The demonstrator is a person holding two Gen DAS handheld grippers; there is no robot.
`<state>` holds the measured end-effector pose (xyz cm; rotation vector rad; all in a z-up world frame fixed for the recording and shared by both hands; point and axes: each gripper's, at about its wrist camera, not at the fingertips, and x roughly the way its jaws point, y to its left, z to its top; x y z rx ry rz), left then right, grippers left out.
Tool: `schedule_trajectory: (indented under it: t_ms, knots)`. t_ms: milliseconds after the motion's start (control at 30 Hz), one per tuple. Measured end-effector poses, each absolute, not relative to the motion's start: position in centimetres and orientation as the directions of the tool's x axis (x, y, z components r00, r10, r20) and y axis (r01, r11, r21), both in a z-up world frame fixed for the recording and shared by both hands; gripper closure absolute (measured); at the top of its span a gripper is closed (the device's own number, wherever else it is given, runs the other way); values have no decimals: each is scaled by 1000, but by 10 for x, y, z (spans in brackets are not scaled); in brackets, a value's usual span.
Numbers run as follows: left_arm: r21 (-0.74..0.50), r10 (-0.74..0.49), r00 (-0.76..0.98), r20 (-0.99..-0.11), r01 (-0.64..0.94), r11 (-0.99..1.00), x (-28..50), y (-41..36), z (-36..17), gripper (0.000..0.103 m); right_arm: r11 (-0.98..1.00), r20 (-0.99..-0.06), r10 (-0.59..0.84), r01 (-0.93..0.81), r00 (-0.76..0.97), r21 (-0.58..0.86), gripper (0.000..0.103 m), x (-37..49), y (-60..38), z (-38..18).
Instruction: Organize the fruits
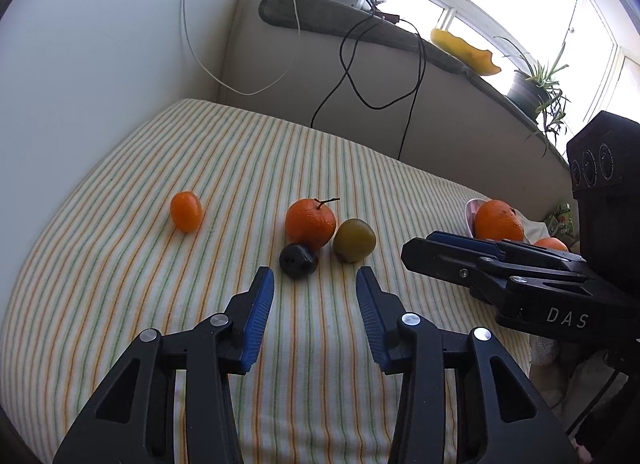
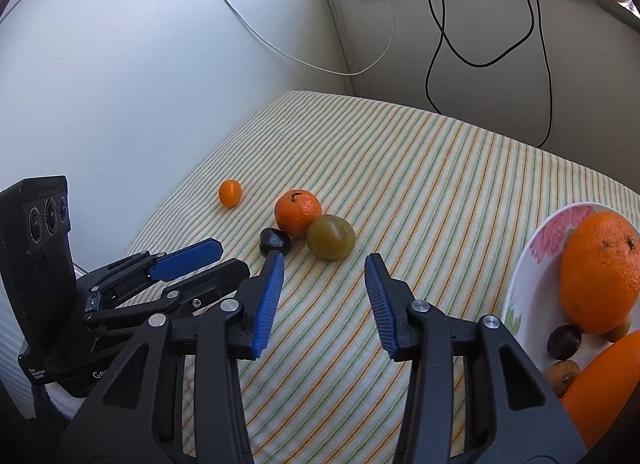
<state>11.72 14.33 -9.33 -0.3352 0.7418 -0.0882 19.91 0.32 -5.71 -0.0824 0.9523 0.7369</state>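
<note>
Four fruits lie loose on the striped cloth (image 2: pixel 440 191); the plate (image 2: pixel 520 276) already holds several. Both grippers — left gripper (image 1: pixel 315 284), right gripper (image 2: pixel 325 268) — hang spread and empty; next, probably closing on the green fruit (image 2: pixel 331 236).

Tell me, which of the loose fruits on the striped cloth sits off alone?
The small oval orange fruit. It lies apart to the left, while the round orange, the green fruit and the dark plum huddle together.
</note>
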Motion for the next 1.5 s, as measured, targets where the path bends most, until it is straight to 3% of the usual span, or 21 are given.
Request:
schedule_trajectory:
  t_ms: [933,1233,1500]
  knots:
    - [-275,-171,691,-702,-41,961,138,139,-108,65,774,-800,517,-566,306,284,63,233,30,-91]
    - [-283,-178,683,-709,-44,958,141,140,-110,74,771,-804,512,-575,302,275,63,241,45,-96]
    - [-293,-179,681,-710,-55,954,142,143,-112,80,764,-805,518,-580,289,284,70,242,47,-97]
